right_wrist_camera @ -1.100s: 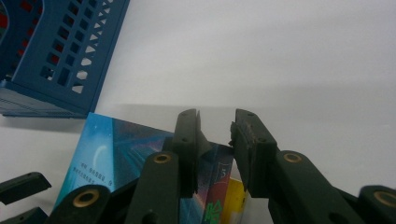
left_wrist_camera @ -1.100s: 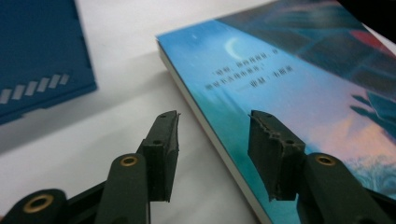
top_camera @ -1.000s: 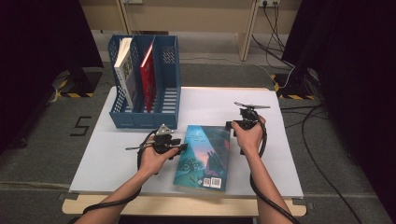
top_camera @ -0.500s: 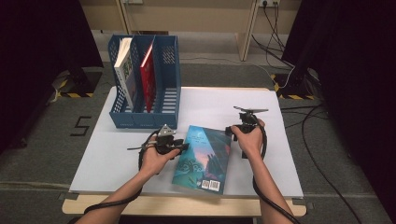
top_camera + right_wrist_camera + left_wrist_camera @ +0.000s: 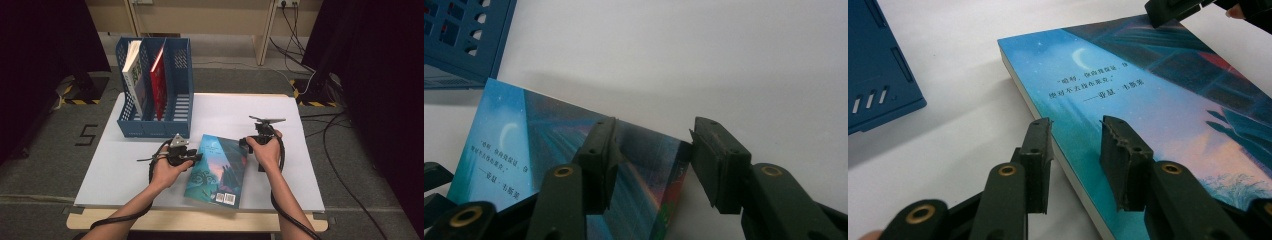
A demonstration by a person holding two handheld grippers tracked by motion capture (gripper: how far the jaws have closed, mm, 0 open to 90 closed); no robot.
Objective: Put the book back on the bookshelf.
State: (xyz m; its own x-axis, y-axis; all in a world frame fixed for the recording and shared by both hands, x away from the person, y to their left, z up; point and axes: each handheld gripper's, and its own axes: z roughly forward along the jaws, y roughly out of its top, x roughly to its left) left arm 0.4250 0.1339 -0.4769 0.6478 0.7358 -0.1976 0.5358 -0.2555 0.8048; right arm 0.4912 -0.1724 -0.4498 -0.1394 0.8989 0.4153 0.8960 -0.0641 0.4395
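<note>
White table (image 5: pixel 300 120), blue file rack (image 5: pixel 177 125) beside book (image 5: pixel 217 170); both tongs (image 5: pixel 196 158) (image 5: pixel 246 143) apart astride its edges.

Glossy paper book (image 5: pixel 218 169) (smooth cover) on matt white table (image 5: pixel 125 165).

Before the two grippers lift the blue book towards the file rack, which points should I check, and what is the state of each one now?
1. Left gripper straddles the book edge: ok; its jaws have just been closing, but the pads do not press yet.
2. Right gripper holds the book: not ok; its jaws have just been opening and stand apart at the book's corner.
3. Book lies flat on the table: ok.
4. File rack has a free slot: ok, the right-hand compartment looks empty.
5. Red book and white book stand inside the rack, out of the way: ok.
</note>
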